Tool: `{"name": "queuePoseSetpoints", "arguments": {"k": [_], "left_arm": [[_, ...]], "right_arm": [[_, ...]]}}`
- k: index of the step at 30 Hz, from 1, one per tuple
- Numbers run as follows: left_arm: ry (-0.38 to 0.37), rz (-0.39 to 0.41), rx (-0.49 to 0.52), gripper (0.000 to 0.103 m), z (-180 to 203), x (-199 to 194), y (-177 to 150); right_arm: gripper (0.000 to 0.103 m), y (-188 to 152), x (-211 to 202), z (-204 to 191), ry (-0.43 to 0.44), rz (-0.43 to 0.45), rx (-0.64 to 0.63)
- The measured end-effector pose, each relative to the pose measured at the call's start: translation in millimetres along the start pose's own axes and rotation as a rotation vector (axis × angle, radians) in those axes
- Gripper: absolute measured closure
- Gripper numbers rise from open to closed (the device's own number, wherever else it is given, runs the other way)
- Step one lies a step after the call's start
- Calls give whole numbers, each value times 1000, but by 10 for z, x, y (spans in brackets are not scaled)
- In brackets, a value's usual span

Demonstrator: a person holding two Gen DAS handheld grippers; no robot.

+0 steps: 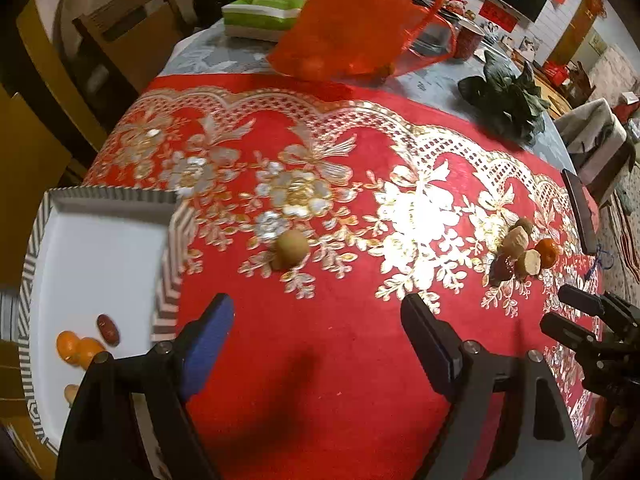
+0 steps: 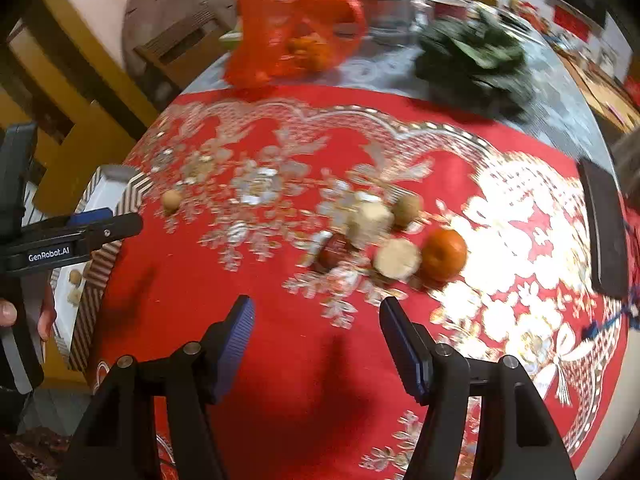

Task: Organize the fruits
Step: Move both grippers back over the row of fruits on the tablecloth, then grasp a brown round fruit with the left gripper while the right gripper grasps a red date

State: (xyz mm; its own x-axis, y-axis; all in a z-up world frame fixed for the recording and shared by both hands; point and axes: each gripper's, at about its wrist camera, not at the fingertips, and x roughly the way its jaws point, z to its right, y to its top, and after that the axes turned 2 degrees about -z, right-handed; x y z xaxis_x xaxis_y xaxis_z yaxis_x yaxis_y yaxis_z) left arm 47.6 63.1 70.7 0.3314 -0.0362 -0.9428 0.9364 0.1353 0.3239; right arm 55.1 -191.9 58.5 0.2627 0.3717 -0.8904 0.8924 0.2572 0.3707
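Now we see both grippers hanging over the red and gold tablecloth [image 1: 320, 340], each with its fingers released and nothing between them. In the left wrist view, the left gripper [image 1: 318, 312] fills the bottom of the frame, its jaws spread wide over bare cloth. Just above it, near the middle of the frame, lies a single small tan round fruit [image 1: 291, 249]. At the lower left sits the white tray [image 1: 100, 248] with a striped rim; near its bottom left we can make out two small oranges [image 1: 78, 349] touching each other, a dark red date [image 1: 108, 330] just beside them, and a pale piece partly hidden behind the gripper.

In the right wrist view, which is somewhat blurred, the right gripper [image 2: 316, 312] stands at the bottom centre, its jaws apart over the cloth. Above it, at centre right, a cluster of fruit [image 2: 384, 236] lies on the cloth: a mandarin [image 2: 444, 254], two pale cut pieces, a tan round fruit and a red one, close together. At the top of the frame we see an orange plastic bag [image 2: 288, 28] and leafy greens [image 2: 476, 64]. A dark phone [image 2: 604, 228] lies at the right edge.
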Motion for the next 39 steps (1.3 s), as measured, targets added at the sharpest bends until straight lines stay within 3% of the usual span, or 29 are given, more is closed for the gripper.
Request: {"name": "queuePoseSetpoints", "arguments": {"k": [6,8,12,16,21,25,36,37,39], "left_arm": [[-5,-27,-10,18,24,124,78],[-10,-37,-27,18,-21,164,102],[1,-42,-32,18,-77,212,139],[3,-52,-35,18,-112,263,175],[2,-59,-47,18,-147,332,232],[-2,-67,-60,18,-163,408,285],[-23,-83,-127,18,-225,601,394],[-26,-88,-133,21,-234,624,394],[-33,-111,-121,46,-233,678,371]], "right_arm": [[35,92,77,16,62,21,23],[48,154,160,-24,66,16,21],[49,250,327,-53,32,2,24],[60,286,470,-10,35,-18,51],[63,327,582,25,20,-29,62],[80,352,611,-25,2,-51,4],[80,334,613,-34,17,-70,-46],[80,328,610,-33,17,-65,-44],[80,320,617,-21,34,-60,-40]]}}
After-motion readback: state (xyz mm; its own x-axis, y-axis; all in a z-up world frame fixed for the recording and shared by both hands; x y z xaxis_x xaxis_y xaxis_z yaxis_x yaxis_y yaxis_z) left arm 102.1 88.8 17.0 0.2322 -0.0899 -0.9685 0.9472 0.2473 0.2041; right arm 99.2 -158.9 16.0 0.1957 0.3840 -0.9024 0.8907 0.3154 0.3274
